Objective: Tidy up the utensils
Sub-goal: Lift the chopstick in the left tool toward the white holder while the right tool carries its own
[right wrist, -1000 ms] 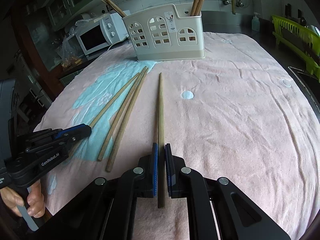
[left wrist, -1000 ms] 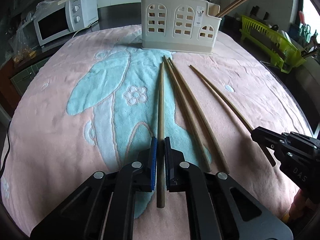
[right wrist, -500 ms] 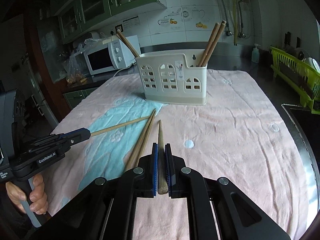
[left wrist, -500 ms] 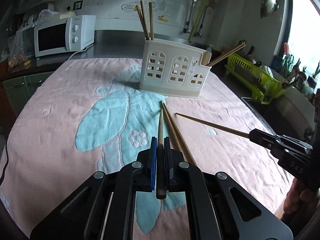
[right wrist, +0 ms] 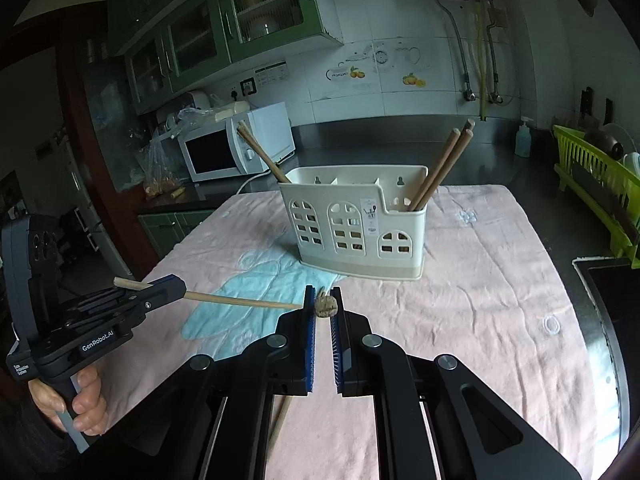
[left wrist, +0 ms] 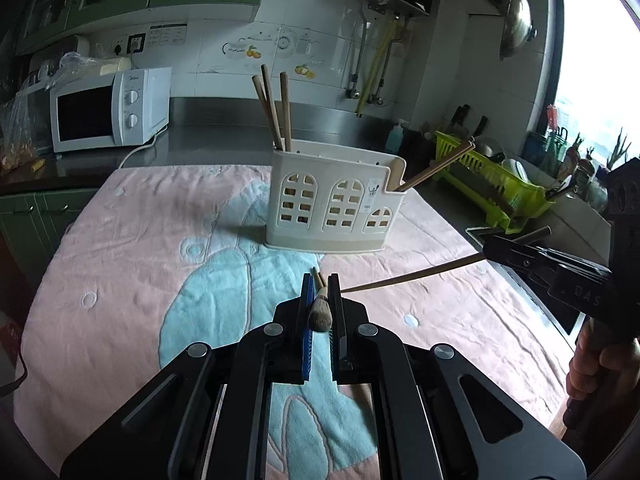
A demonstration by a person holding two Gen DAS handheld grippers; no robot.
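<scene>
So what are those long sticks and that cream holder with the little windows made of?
The chopstick pinched in the left gripper looks like unvarnished wood or bamboo: matte brown, with a rough fibrous cut end. The holder seems moulded plastic: smooth, slightly glossy cream walls with cleanly cut arched windows. The pink cloth beneath looks like terry towelling, fuzzy and wrinkled.

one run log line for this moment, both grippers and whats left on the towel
left gripper: shut on chopstick | right gripper: shut on chopstick | holder: upright | towel: chopsticks remain
</scene>
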